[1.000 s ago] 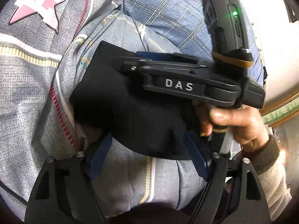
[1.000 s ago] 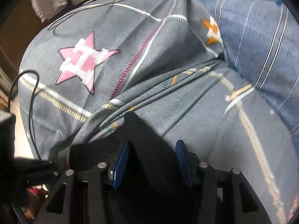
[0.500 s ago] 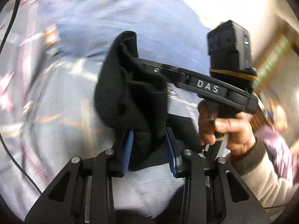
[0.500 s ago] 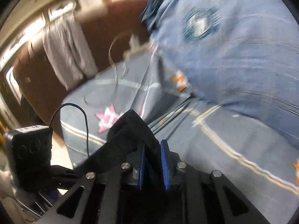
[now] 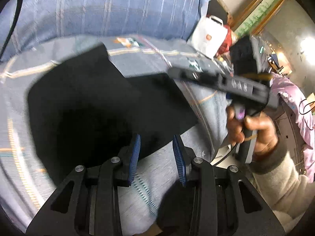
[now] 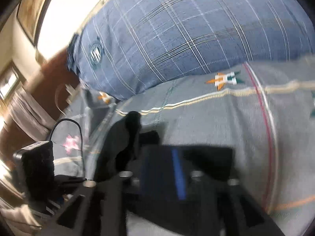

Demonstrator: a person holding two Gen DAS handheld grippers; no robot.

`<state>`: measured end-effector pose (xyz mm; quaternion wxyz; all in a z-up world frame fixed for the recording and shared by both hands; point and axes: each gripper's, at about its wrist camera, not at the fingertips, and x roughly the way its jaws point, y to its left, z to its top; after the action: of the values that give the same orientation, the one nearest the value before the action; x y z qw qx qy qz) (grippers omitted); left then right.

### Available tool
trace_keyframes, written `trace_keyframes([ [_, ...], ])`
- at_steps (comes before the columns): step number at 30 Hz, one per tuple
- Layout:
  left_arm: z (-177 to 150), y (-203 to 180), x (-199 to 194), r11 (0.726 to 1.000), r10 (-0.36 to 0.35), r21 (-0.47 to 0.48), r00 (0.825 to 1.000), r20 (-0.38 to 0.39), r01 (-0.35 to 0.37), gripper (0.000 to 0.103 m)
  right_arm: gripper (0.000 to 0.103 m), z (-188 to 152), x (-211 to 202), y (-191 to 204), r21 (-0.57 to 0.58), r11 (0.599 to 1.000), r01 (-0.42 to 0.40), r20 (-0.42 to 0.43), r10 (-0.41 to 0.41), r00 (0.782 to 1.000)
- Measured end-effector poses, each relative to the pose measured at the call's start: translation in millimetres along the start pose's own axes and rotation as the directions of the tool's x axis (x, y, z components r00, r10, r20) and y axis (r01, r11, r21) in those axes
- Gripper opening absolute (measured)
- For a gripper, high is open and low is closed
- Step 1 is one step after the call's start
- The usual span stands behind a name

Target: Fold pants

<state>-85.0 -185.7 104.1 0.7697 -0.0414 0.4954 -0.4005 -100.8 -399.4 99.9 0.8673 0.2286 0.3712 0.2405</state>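
Observation:
The black pants [image 5: 102,106] lie spread on the grey patterned bedsheet [image 5: 161,179] in the left wrist view. My left gripper [image 5: 156,155] is open, its blue pads [image 5: 135,157] just over the near edge of the cloth, holding nothing. The right gripper's body [image 5: 220,80] hangs to the right above the pants, held by a hand [image 5: 256,129]. In the right wrist view everything is motion-blurred: a bunched part of the pants [image 6: 126,139] rises left of the right gripper [image 6: 177,177], whose blue pad [image 6: 178,175] is smeared; its opening cannot be made out.
A large blue plaid pillow [image 6: 187,35] lies at the head of the bed [image 5: 98,7]. A white paper bag [image 5: 208,33] and clutter stand off the bed's right side. The left gripper's black battery pack and cable [image 6: 37,161] show at the lower left of the right wrist view.
Both grippers swung the pants over and down onto the sheet. The left gripper, shut on the cloth half a second ago, has opened and let go. The right gripper moved away to the right.

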Motion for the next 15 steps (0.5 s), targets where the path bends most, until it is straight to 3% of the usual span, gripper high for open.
trace_keyframes([
  [1,1.3,1.8,-11.5,1.0,0.017,0.002,1.0,0.018,-0.017,0.034,0.047,-3.0,0.4,-0.3,0.021,0.999,-0.035,0.009,0.035,0.999],
  [2,3.9,6.1,-24.4,0.999,0.039,0.006,0.998,0.043,-0.04,0.039,0.048,-5.9,1.9,0.6,0.034,0.997,-0.073,0.011,0.073,0.997],
  [5,13.8,22.2,-48.6,0.993,0.118,-0.015,0.986,0.117,-0.117,0.071,0.053,-10.8,17.8,16.0,0.016,0.991,-0.131,-0.031,0.132,0.991],
  [10,37.2,71.7,-44.3,0.99,0.114,-0.096,0.984,0.139,-0.102,0.075,0.065,-19.5,46.4,32.3,-0.034,0.987,-0.155,-0.094,0.152,0.984],
  [15,65.3,107.8,-1.2,0.989,0.068,-0.135,0.996,0.062,-0.059,0.079,0.065,-20.9,73.1,39.4,-0.033,0.989,-0.143,-0.119,0.138,0.983],
])
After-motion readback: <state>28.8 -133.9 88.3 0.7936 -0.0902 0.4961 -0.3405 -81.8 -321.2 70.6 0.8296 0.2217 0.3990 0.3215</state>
